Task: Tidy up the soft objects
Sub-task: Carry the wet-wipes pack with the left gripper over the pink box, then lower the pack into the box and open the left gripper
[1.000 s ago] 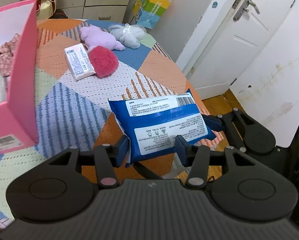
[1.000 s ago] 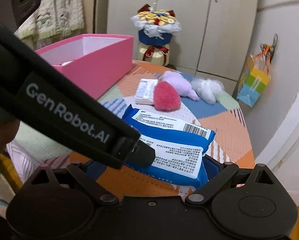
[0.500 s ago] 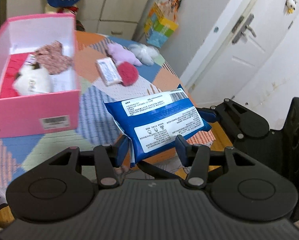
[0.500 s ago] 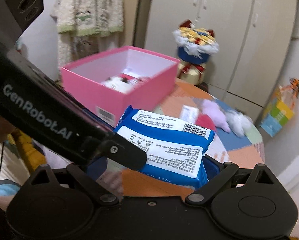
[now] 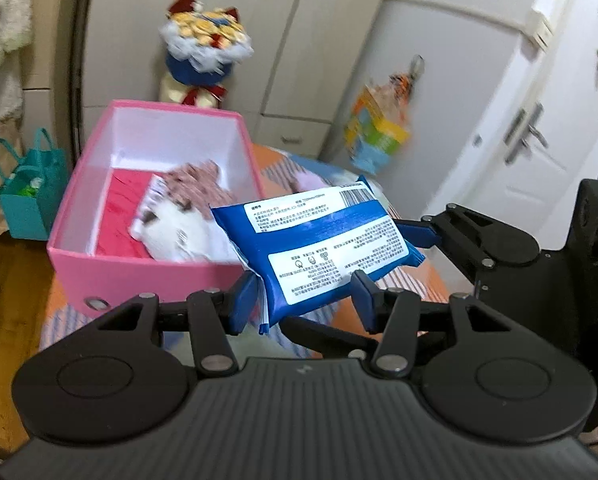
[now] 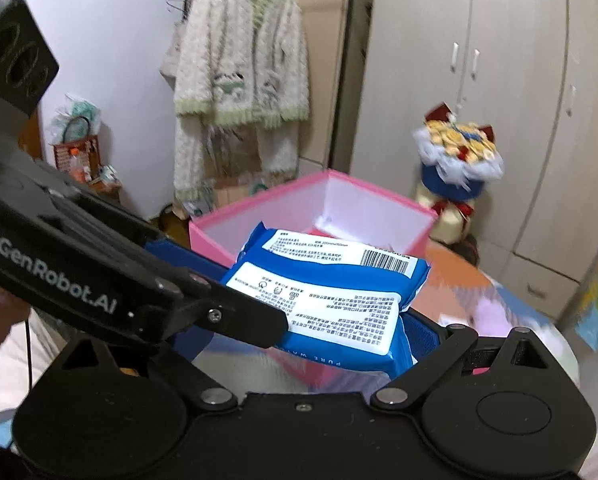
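We hold 1 blue wipes pack with 2 grippers: left gripper and right gripper both pinching it, near the pink box.

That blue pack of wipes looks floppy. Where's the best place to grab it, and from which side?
Judging by the hold in use, by its two short ends, one gripper from each side. The blue wipes pack is long, flat and soft, so a single pinch would probably let it sag. The left gripper clamps its near end, the right gripper the other, and it hangs level near the pink box.
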Available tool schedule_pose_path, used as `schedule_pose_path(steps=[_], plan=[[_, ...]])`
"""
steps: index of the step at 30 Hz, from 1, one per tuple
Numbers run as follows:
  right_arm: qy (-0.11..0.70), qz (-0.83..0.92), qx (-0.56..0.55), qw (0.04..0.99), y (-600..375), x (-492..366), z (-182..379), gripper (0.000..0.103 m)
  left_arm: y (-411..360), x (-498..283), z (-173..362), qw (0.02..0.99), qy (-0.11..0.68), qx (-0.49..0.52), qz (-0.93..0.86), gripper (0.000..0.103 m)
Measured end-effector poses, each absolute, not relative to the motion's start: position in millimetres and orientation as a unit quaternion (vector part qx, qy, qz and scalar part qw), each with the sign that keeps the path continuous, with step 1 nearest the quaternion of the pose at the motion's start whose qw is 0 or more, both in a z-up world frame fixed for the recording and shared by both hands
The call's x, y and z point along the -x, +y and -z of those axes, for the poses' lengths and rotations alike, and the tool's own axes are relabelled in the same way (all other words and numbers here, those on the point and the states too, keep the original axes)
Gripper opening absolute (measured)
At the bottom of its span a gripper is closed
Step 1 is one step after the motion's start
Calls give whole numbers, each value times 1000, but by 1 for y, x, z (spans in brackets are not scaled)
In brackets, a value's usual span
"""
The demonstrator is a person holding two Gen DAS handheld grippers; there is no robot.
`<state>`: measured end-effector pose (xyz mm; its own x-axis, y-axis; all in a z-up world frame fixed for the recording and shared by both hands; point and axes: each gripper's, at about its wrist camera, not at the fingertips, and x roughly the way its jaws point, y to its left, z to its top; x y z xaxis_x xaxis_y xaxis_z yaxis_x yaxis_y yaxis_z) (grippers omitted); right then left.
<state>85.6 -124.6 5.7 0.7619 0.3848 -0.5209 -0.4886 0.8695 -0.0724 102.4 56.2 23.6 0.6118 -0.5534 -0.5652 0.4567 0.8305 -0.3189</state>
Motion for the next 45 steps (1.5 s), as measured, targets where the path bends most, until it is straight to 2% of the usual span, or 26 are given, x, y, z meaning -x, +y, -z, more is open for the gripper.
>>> schedule_pose_path(steps=[4,8,12,16,20,25,27,29,34,45], plan=[[234,-256,95,933,-118,-115,-13,96,70,-132,-27,903,330,90,260,49],[233,-276,100,927,-114,-151,-17,73,81,-167,-29,920,314,91,217,49],[245,-293,95,919,-114,-190,-16,63,86,-210,-24,919,324,100,202,49],[256,-290,106,916,-110,-223,-10,42,84,-249,-14,919,339,93,179,49],[278,-281,108,912,-108,-258,-1,37,84,-286,5,903,376,113,176,49],[307,-279,106,904,-104,-286,16,37,81,-301,22,902,387,112,156,49],[306,-279,115,903,-101,-290,21,37,79,-301,25,907,383,104,146,50],[303,-278,122,903,-98,-294,23,38,76,-300,28,914,373,95,130,56],[294,-246,141,913,-94,-291,28,39,73,-283,26,940,327,61,72,63],[296,-260,81,915,-141,-239,2,39,71,-231,-4,950,294,18,100,63]])
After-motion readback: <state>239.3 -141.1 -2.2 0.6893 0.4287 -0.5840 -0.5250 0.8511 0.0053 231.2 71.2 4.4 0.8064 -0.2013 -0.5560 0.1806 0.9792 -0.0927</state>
